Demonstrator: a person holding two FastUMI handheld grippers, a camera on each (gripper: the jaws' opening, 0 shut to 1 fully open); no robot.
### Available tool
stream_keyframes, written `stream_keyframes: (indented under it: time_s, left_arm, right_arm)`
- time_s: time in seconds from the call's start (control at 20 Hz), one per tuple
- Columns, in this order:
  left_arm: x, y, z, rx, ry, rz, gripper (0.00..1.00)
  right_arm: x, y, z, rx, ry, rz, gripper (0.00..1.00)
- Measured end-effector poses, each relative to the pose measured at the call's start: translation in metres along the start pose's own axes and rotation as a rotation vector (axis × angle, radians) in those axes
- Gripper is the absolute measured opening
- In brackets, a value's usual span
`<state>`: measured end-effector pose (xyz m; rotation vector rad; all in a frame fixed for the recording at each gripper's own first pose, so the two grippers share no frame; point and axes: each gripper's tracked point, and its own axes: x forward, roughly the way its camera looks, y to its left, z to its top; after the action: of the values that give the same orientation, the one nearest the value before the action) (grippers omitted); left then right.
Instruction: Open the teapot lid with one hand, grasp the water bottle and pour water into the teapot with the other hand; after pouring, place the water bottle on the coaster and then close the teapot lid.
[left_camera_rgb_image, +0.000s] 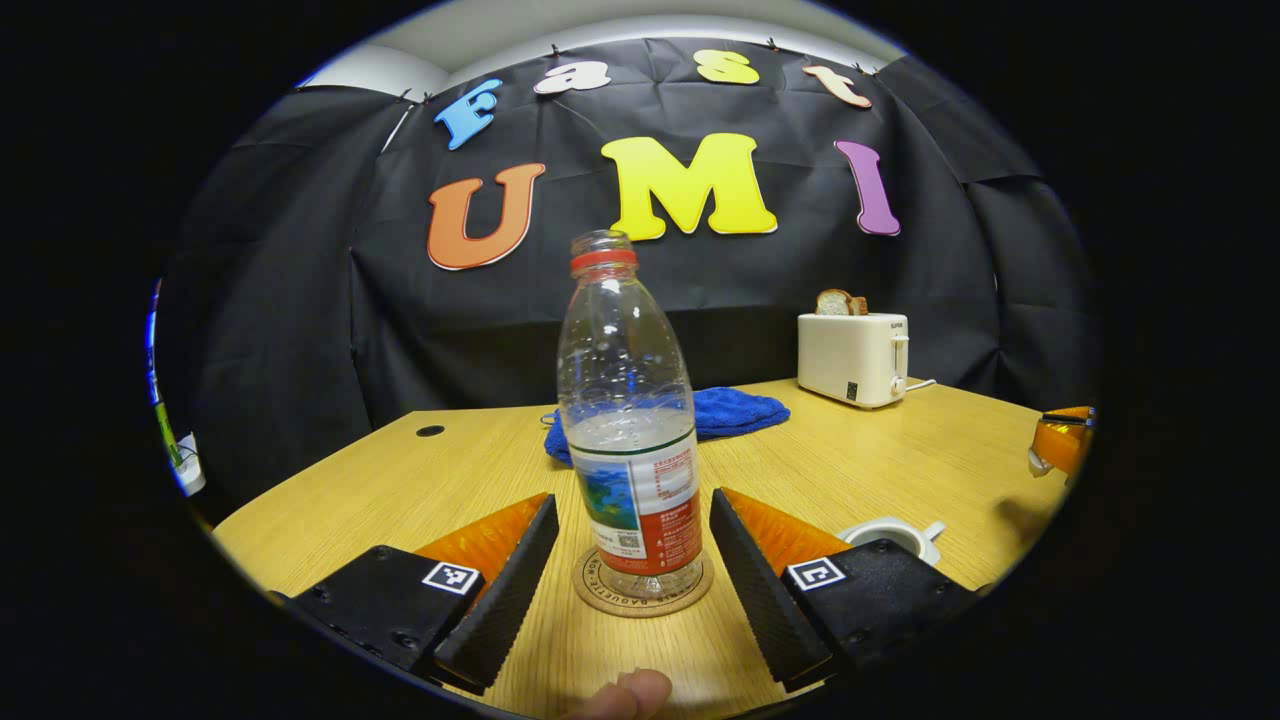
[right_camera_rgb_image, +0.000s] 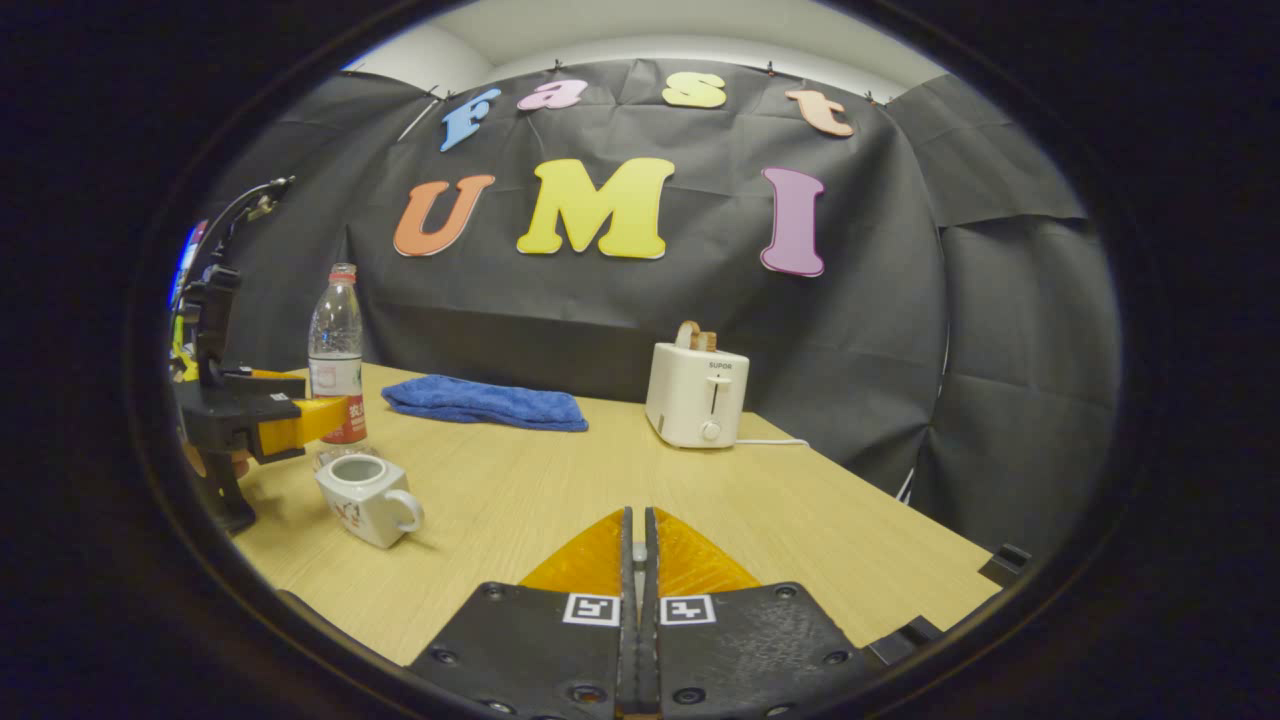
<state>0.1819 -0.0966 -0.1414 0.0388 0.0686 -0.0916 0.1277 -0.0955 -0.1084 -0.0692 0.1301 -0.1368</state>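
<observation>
A clear water bottle (left_camera_rgb_image: 628, 420) with no cap, partly full, stands upright on a round cork coaster (left_camera_rgb_image: 600, 600). My left gripper (left_camera_rgb_image: 633, 497) is open, one finger on each side of the bottle's lower part, with a small gap on both sides. In the right gripper view the same bottle (right_camera_rgb_image: 335, 340) and left gripper (right_camera_rgb_image: 300, 415) sit at far left. In front of them stands the white teapot (right_camera_rgb_image: 365, 495), its top open; it also shows at the lower right (left_camera_rgb_image: 890, 535). My right gripper (right_camera_rgb_image: 637, 515) is shut, with a small pale piece between the fingers. At the far right edge this gripper (left_camera_rgb_image: 1062, 440) carries a white piece underneath, apparently the lid.
A blue towel (right_camera_rgb_image: 485, 402) lies at the back of the wooden table (right_camera_rgb_image: 560, 490). A white toaster (right_camera_rgb_image: 695, 395) with bread in it stands to its right, its cord trailing off. A person's fingertip (left_camera_rgb_image: 625, 695) shows at the bottom edge. The table's right edge (right_camera_rgb_image: 900, 540) is close.
</observation>
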Motion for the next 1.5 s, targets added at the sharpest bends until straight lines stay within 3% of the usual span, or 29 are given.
stream_keyframes:
  time_s: [0.55, 0.7, 1.25, 1.5]
  left_arm:
    - [-0.069, 0.025, 0.001, -0.034, -0.005, 0.058, 0.97]
    - [-0.086, 0.028, 0.009, -0.073, -0.007, 0.041, 0.96]
    - [-0.137, 0.084, 0.048, 0.008, 0.006, 0.112, 0.96]
    - [-0.154, 0.102, 0.056, -0.046, 0.014, 0.119, 0.96]
  right_arm:
    - [-0.008, 0.036, 0.003, 0.084, 0.052, 0.115, 0.00]
    - [-0.011, 0.061, 0.015, 0.105, 0.057, 0.174, 0.00]
    - [0.002, 0.155, 0.042, 0.103, 0.102, 0.372, 0.00]
    - [0.016, 0.182, 0.046, 0.069, 0.105, 0.387, 0.00]
